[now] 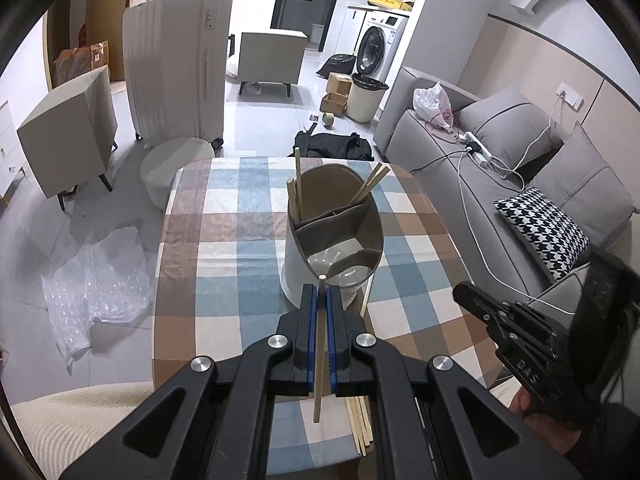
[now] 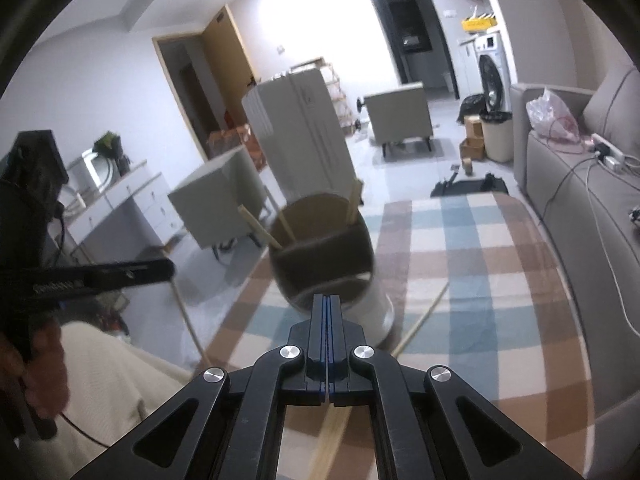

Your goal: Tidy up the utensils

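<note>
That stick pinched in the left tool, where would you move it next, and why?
Probably carry the chopstick forward over the divided holder and lower it in. The left gripper is clamped on it just short of the rim, other chopsticks already stand in the far compartments, and more still lie on the checked tablecloth.

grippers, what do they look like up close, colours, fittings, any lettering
Both are matte black plastic. The left gripper has two straight fingers lined with blue pads, driven by angled linkage arms with round silver pivot bolts. The right gripper is the same build. Seen side-on from the left wrist camera, its body bears raised lettering reading DAS. The person's hand on it wears a dark sleeve.
</note>
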`<state>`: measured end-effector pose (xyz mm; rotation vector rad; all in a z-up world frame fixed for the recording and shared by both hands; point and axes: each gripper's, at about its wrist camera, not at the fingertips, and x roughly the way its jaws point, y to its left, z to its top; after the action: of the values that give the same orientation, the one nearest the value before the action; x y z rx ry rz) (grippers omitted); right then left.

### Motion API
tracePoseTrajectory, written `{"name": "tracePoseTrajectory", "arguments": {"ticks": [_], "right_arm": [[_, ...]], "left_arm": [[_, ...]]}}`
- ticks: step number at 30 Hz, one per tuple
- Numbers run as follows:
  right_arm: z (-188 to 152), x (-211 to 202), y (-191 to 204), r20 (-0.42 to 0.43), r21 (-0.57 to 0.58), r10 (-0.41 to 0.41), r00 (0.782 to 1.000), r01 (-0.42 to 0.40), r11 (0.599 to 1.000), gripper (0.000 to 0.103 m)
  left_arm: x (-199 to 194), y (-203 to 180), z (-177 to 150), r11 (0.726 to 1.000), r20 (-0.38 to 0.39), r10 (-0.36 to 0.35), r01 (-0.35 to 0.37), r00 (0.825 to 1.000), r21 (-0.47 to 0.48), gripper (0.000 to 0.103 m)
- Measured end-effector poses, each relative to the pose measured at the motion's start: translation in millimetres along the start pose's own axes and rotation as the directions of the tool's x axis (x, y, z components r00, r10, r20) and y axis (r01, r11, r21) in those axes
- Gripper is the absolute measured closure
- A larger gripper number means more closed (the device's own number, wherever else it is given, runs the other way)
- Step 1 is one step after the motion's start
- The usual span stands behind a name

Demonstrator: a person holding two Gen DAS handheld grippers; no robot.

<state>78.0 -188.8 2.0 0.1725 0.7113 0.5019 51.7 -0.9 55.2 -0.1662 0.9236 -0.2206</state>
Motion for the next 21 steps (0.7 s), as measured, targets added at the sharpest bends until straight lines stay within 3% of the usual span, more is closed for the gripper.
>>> {"name": "tracePoseTrajectory", "arguments": {"ticks": [2,5,8,11,14,18,20,21], "right_arm": [[0.3,9.5,-4.3,-0.066,-0.047,-0.001,0.998,-0.002,0.999,0.102],[-2.7,32.4,-5.9,-0.186,-0.212,-0.043,0.982,0.003,0.977,0.099],[-14.8,64.1,-6.0,-0.323,-0.407,-0.102,0.941,-0.041,0.913,0.08],[-36.9,94.8,3.0,-0.458,-0.601,-0.163,0.874,-0.169,0.781,0.071],[-63.2,120.5,14.7,-0.539,-0.749,-0.236,0.808,-0.333,0.573,0.065],[-85.5,139.5,18.2,-0.589,-0.798,-0.277,0.759,-0.491,0.349,0.064],[-94.5,149.1,15.3,-0.604,-0.796,-0.299,0.738,-0.545,0.263,0.064],[-96.3,152.3,13.9,-0.607,-0.795,-0.302,0.735,-0.556,0.243,0.064]], "left_arm": [[3.0,1.8,-2.3,1.0,-0.006,-0.005,0.005,1.0,0.001,0.103],[12.1,4.6,-5.6,1.0,-0.016,-0.004,0.004,1.0,0.003,0.103],[22.6,9.1,-9.1,1.0,-0.033,-0.003,0.003,0.999,-0.002,0.103],[30.4,14.2,-10.2,1.0,-0.046,0.004,-0.004,0.999,-0.003,0.103],[33.1,17.2,-9.2,1.0,-0.046,0.009,-0.009,0.999,-0.001,0.103],[38.1,19.5,-8.0,1.0,-0.058,-0.003,0.003,0.998,-0.008,0.103],[40.7,21.2,-6.7,1.0,-0.069,-0.009,0.008,0.998,-0.014,0.103],[41.6,21.9,-6.2,1.0,-0.073,-0.013,0.012,0.997,-0.017,0.103]]}}
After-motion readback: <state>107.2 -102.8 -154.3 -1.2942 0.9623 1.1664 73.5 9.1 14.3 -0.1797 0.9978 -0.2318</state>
